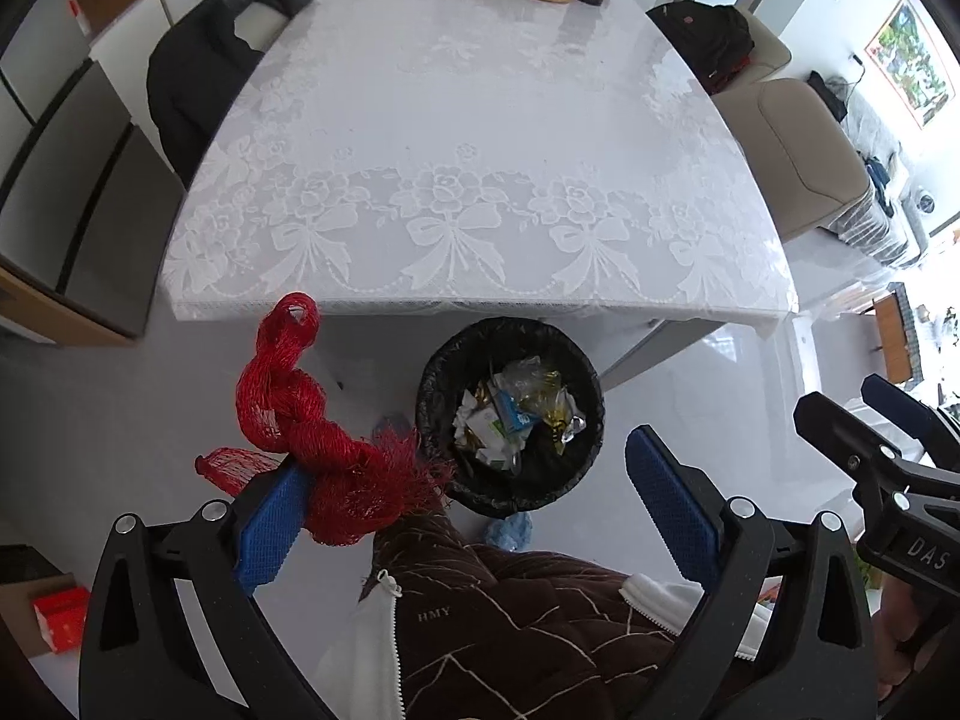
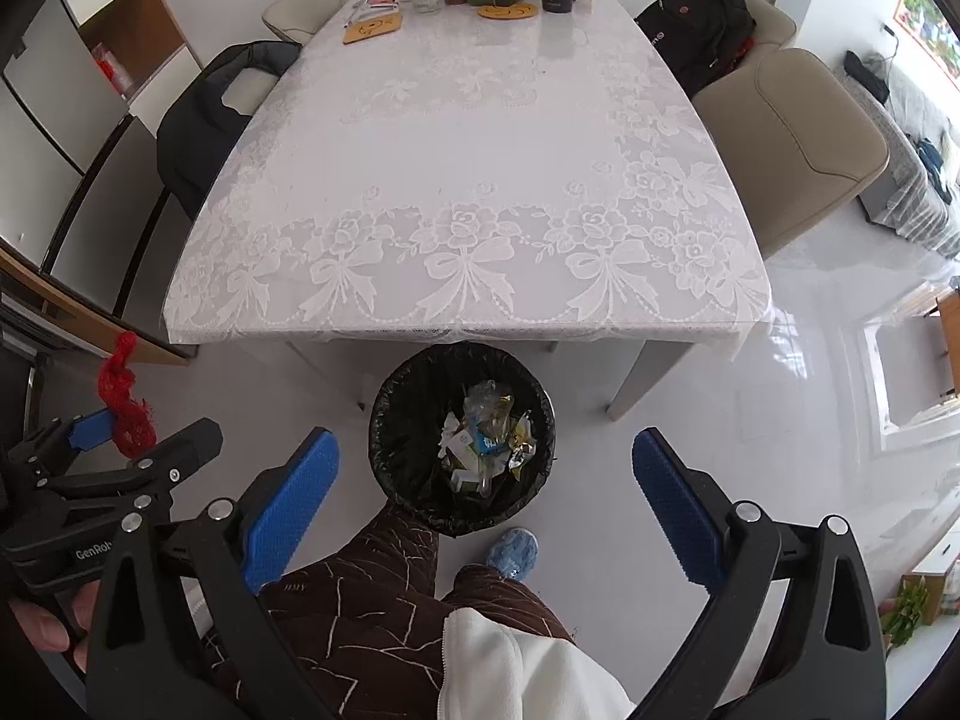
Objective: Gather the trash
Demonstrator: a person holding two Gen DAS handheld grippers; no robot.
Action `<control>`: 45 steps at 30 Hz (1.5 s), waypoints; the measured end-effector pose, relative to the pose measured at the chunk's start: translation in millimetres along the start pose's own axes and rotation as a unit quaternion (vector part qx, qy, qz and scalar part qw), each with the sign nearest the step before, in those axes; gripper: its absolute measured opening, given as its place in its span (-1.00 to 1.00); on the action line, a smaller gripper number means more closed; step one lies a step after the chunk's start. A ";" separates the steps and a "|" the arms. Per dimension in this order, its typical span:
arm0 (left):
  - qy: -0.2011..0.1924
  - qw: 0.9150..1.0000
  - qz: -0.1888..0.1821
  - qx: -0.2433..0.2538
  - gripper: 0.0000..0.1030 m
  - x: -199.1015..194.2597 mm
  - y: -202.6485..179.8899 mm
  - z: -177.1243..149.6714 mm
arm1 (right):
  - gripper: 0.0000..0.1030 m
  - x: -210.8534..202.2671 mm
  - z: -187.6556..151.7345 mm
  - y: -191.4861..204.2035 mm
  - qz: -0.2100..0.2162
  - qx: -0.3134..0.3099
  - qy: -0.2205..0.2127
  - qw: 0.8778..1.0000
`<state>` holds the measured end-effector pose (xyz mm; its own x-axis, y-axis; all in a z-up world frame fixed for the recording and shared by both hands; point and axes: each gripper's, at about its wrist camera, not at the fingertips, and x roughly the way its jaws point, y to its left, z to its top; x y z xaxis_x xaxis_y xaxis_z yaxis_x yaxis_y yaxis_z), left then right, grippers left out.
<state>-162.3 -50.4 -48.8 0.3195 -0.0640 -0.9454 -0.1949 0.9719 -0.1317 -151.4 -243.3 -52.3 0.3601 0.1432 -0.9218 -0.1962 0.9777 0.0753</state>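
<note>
While both grippers hang above the floor in front of the table (image 1: 480, 120), items stand thus. Left gripper (image 1: 474, 480): jaws spread wide, clasping nothing; a twisted red mesh bag (image 1: 312, 438) clings to its left finger (image 1: 270, 528), draped over the pad. Right gripper (image 2: 486, 486): jaws parted, empty. Black-lined bin (image 2: 390, 420): on the floor just before the table's near edge, containing crumpled wrappers (image 2: 486, 438).
</note>
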 end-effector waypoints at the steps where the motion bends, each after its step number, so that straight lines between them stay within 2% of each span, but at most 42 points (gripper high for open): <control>1: -0.002 1.000 0.000 -0.001 0.87 -0.4 -0.1 -0.1 | 0.83 0.2 -0.8 -0.3 -0.001 0.000 0.000 1.000; 45: 0.004 1.000 0.011 0.002 0.87 4.8 -13.1 -3.5 | 0.83 3.9 -6.1 -6.0 -0.002 -0.006 0.011 1.000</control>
<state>-161.5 -64.3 -52.7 0.3081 -0.0441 -0.9503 -0.1974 0.9742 -0.1093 -154.4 -249.6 -58.7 0.3418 0.1352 -0.9300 -0.2062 0.9763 0.0661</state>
